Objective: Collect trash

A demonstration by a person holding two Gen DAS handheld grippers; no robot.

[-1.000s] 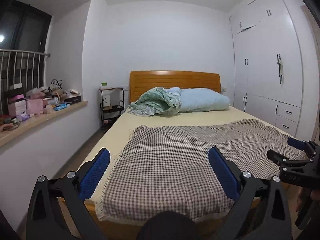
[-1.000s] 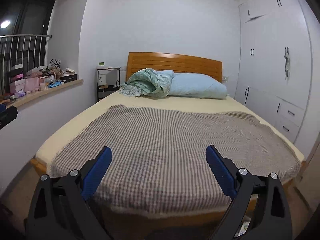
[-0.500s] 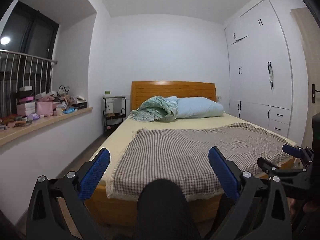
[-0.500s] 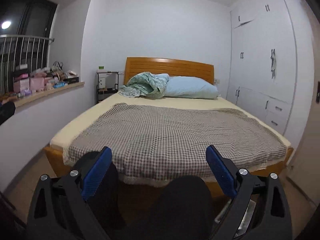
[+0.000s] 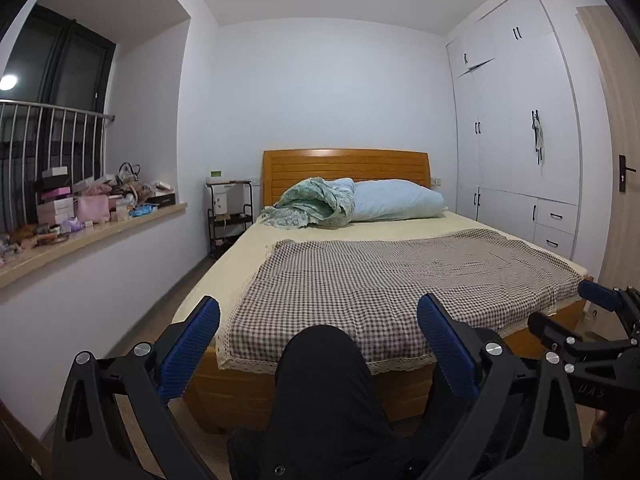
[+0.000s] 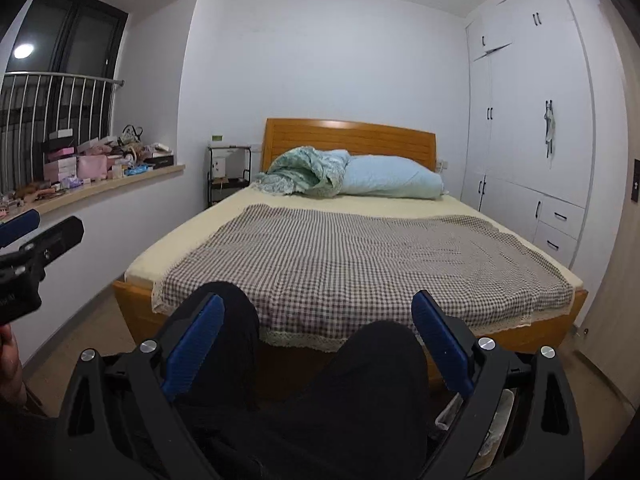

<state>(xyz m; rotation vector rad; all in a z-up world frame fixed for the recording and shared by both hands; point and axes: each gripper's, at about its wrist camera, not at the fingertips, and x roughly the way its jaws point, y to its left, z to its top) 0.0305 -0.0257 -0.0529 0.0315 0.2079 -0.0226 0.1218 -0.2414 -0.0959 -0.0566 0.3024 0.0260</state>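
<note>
Left hand-held gripper (image 5: pixel 318 306): fingers wide apart, nothing between them, aimed at the foot of the bed.
Right hand-held gripper (image 6: pixel 318 302): likewise spread and empty, held to the right of the left one, over dark-trousered knees (image 6: pixel 372 364).
Trash: none plainly visible in either view.
Bed (image 5: pixel 236 252): checked cloth (image 5: pixel 380 276) spread flat on the near half; green quilt (image 5: pixel 316 204) and pale pillow (image 5: pixel 396 202) bunched at the far end; no scraps on top.
Window ledge (image 5: pixel 100 236): far left, crowded with boxes and small clutter (image 5: pixel 92 204); too small to sort rubbish from keepsakes.
Pale thing (image 6: pixel 498 408): low and near on the right, behind the right finger; perhaps a bag or bin, mostly hidden.
Stage: fits a bed never littered or one already cleared; no telling which.
Handling, as a guess: bedroom litter likely light and soft, such as paper or wrappers; easily crushed, prone to slide on cloth.
Hold, as a guess: best pinched across a raised fold or edge, without catching the cloth beneath.
</note>
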